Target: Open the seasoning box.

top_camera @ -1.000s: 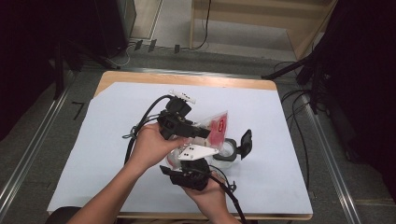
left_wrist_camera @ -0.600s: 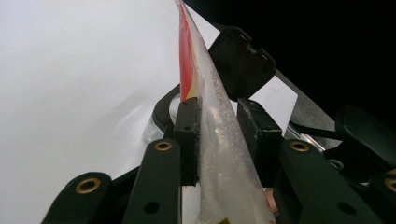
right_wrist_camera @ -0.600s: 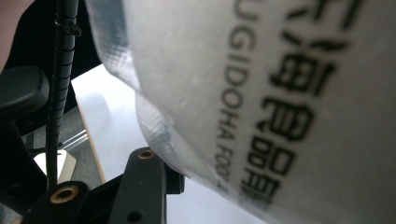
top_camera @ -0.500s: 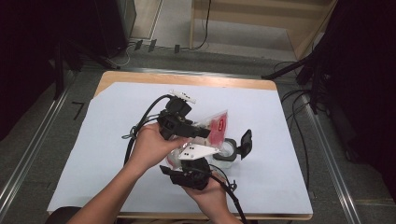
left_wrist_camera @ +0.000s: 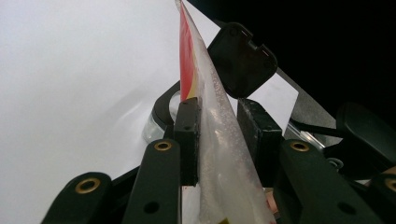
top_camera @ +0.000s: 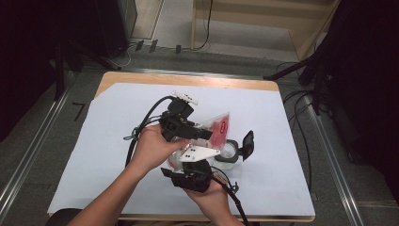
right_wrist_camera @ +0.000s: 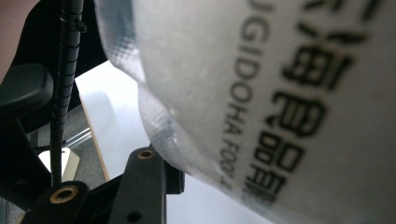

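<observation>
White-covered counter point(top_camera: 94, 155), dark room behind. Left gripper point(top_camera: 207, 134) clamps plastic pouch point(top_camera: 217, 128), right gripper point(right_wrist_camera: 154, 182) state unclear. Pouch tilts over open jar point(top_camera: 229, 151), counter centre, lid point(top_camera: 247, 142) at 3 o'clock. Keep mouth over jar, tip slowly.

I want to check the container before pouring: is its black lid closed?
No, in the high view the black lid stands flipped open beside the clear container, whose mouth is uncovered.
</observation>
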Motion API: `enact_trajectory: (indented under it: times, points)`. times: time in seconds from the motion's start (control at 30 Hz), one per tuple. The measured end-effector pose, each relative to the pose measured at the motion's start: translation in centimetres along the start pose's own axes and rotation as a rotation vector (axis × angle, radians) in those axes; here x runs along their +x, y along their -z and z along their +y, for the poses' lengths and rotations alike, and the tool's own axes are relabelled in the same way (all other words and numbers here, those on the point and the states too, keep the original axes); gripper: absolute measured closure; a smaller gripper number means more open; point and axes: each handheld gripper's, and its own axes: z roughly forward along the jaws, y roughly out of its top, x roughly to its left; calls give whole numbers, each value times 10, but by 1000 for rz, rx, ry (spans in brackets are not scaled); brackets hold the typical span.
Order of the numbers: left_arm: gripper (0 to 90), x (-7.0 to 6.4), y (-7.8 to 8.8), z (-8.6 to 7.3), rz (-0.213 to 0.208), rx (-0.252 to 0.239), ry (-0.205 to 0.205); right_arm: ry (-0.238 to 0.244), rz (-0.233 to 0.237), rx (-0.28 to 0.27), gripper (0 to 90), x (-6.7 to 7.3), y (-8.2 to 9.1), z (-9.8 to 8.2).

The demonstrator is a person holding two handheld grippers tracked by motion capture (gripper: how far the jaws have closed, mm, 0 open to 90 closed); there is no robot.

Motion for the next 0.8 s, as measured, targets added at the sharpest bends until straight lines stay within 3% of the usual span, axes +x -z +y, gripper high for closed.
enact_trajectory:
  times: [0.8]
  points:
    - [707, 0, 0, 0, -5, -4, -4, -2, 5, 2, 633, 0, 1, 0]
